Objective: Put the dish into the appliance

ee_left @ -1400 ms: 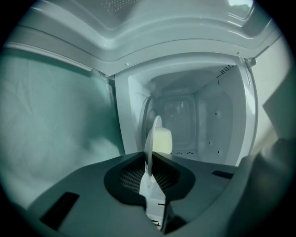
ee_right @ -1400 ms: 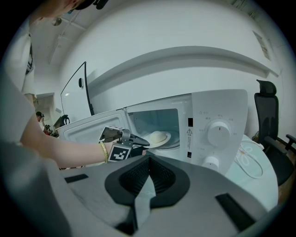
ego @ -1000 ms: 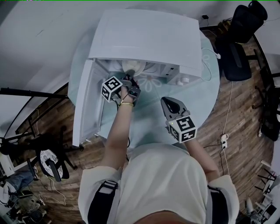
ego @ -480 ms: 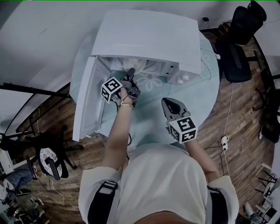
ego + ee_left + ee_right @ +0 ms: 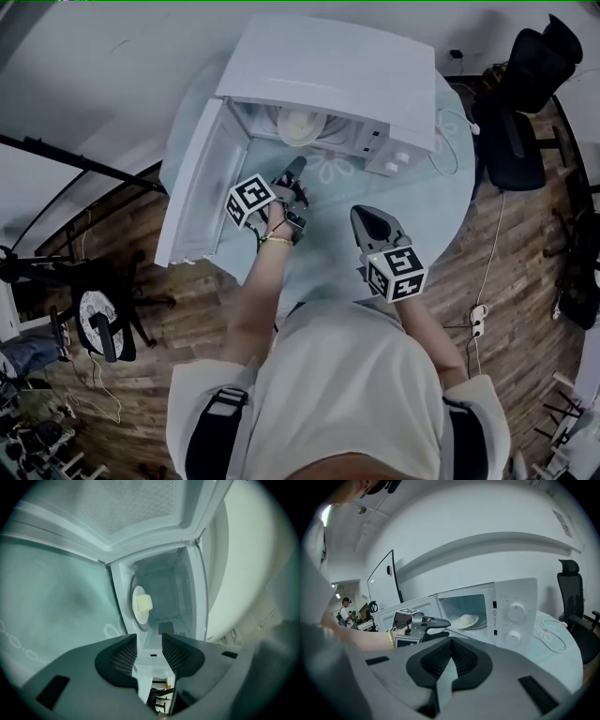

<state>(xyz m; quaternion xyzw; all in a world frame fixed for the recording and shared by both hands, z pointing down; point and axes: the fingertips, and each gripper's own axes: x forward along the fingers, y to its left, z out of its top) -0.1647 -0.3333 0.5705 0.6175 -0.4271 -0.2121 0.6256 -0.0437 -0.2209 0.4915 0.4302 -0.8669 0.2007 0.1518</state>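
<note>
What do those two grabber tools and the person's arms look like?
Both the left tool and right tool are grey, with dark ribbed pads and a white cube carrying black square markers. The person wears a pale short-sleeved shirt, dark shoulder straps and a gold bracelet on the left wrist.

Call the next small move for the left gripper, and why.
Probably move the left gripper to the open door and push it shut: the dish sits inside the microwave, and the jaws stand open, empty, outside the cavity.
</note>
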